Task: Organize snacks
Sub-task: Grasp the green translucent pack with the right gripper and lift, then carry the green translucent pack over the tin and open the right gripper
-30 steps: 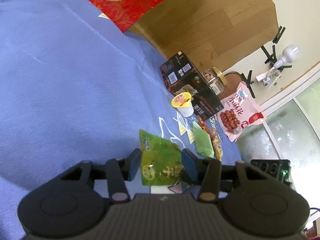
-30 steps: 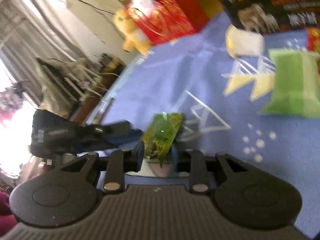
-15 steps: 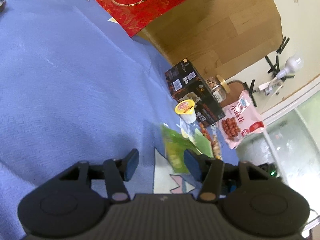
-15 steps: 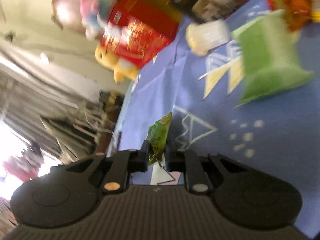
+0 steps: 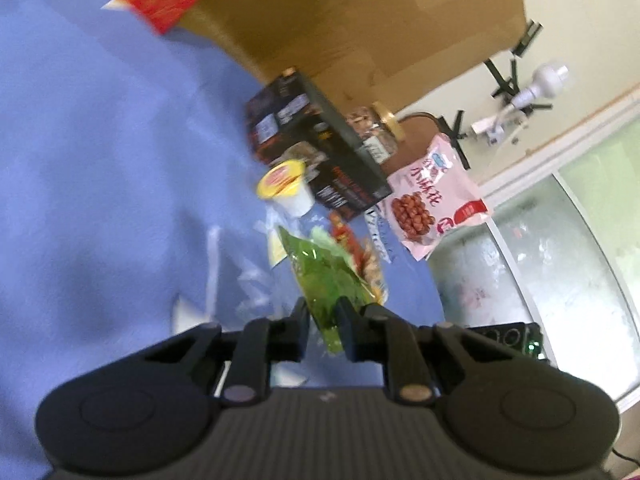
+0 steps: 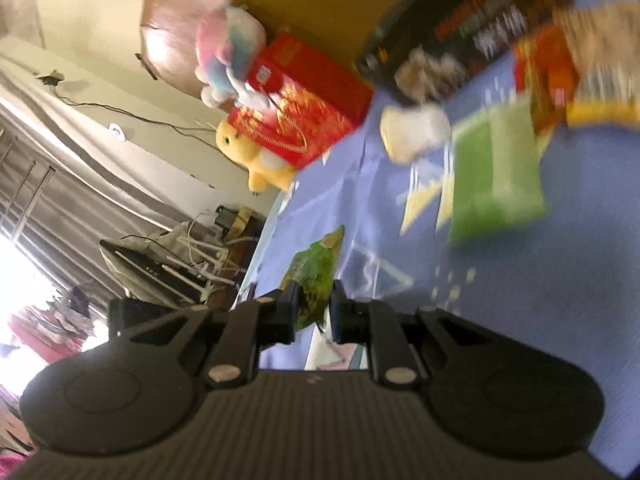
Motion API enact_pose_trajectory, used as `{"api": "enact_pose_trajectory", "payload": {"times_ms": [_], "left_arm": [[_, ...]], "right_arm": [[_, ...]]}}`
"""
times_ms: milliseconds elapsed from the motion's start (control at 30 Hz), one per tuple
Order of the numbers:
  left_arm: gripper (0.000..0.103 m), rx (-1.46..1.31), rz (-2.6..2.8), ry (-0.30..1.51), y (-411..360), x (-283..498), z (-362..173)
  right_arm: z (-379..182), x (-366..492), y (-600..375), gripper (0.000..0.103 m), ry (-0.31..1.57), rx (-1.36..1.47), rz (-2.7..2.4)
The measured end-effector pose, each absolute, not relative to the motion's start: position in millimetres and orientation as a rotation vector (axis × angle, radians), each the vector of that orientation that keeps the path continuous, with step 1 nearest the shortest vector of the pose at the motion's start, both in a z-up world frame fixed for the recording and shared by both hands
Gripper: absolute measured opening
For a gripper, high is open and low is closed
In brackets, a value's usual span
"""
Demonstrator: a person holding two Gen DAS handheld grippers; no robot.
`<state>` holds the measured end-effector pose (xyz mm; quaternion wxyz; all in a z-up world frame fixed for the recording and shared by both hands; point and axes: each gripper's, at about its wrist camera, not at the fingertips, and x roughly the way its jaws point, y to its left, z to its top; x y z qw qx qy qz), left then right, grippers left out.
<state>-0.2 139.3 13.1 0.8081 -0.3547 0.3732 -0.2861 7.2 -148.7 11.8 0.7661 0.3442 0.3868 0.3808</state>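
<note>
Both the left claw [image 5: 323, 312] and the right claw [image 6: 313, 307] pinch one crinkly green plastic snack packet [image 5: 325, 276]; beyond it sits a yellow-lidded white cup [image 5: 287, 187].

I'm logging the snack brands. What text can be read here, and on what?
"小麻花": large red characters on the pink bag, as far as I can tell.
Too blurred to read: the print on the black box.
Too blurred: the red label on the yellow-lidded cup.
Unreadable: the print on the green packet.
Too blurred: the white sticker on the red gift bag.
</note>
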Motion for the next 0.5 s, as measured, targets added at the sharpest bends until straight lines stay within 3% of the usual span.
{"api": "enact_pose_trajectory", "payload": {"times_ms": [300, 500], "left_arm": [[0.016, -0.503, -0.588, 0.710, 83, 109, 79], [0.016, -0.400, -0.505, 0.694, 53, 185, 81]], "right_arm": [[64, 81, -151, 0.019, 0.606, 0.436, 0.687], [64, 157, -142, 0.020, 0.590, 0.300, 0.591]]}}
